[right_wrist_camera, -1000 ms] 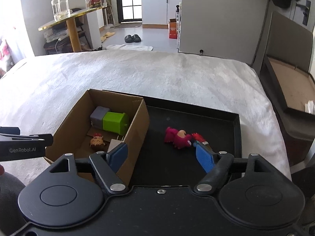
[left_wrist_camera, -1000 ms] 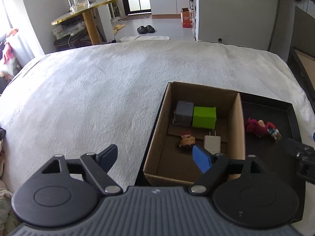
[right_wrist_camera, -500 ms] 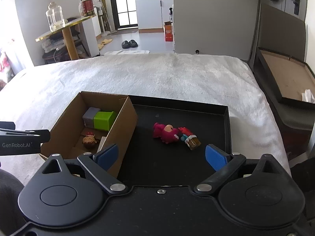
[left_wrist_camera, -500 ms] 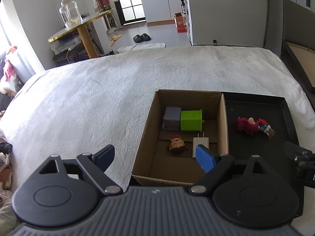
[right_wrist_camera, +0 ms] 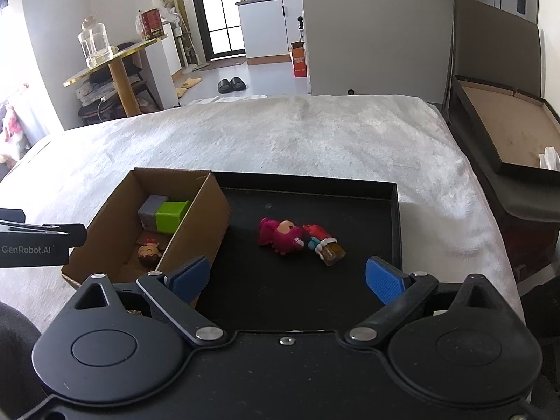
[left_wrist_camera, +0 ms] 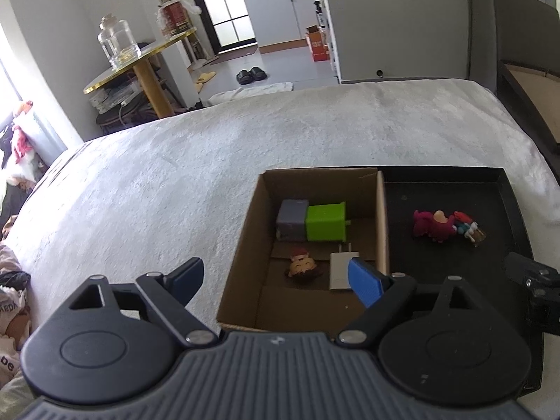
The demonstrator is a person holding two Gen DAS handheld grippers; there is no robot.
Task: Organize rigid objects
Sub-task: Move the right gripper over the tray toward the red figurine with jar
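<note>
A cardboard box (left_wrist_camera: 255, 217) (right_wrist_camera: 206, 224) sits in the left part of a black tray (left_wrist_camera: 504, 189) (right_wrist_camera: 395, 217) on a white bed. It holds a grey block (left_wrist_camera: 291, 219), a green block (left_wrist_camera: 325, 222) (right_wrist_camera: 169, 216), a small brown figurine (left_wrist_camera: 302, 267) (right_wrist_camera: 148, 252) and a white charger (left_wrist_camera: 341, 271). A pink toy (left_wrist_camera: 432, 224) (right_wrist_camera: 281, 236) and a small red and brown figure (right_wrist_camera: 323, 243) lie on the tray's bare part. My left gripper (left_wrist_camera: 276, 280) is open and empty, held back above the box's near edge. My right gripper (right_wrist_camera: 288, 278) is open and empty, above the tray's near side.
The white bed cover (left_wrist_camera: 175, 182) spreads left and beyond the tray. A round gold table with glass jars (left_wrist_camera: 136, 66) stands past the bed. A dark open box (right_wrist_camera: 504, 133) lies to the right of the bed. Clothes (left_wrist_camera: 10, 301) lie at the left edge.
Both grippers have pulled back and risen, so the box and tray look smaller and farther away. The right gripper's jaws have spread wider. The objects have not moved.
</note>
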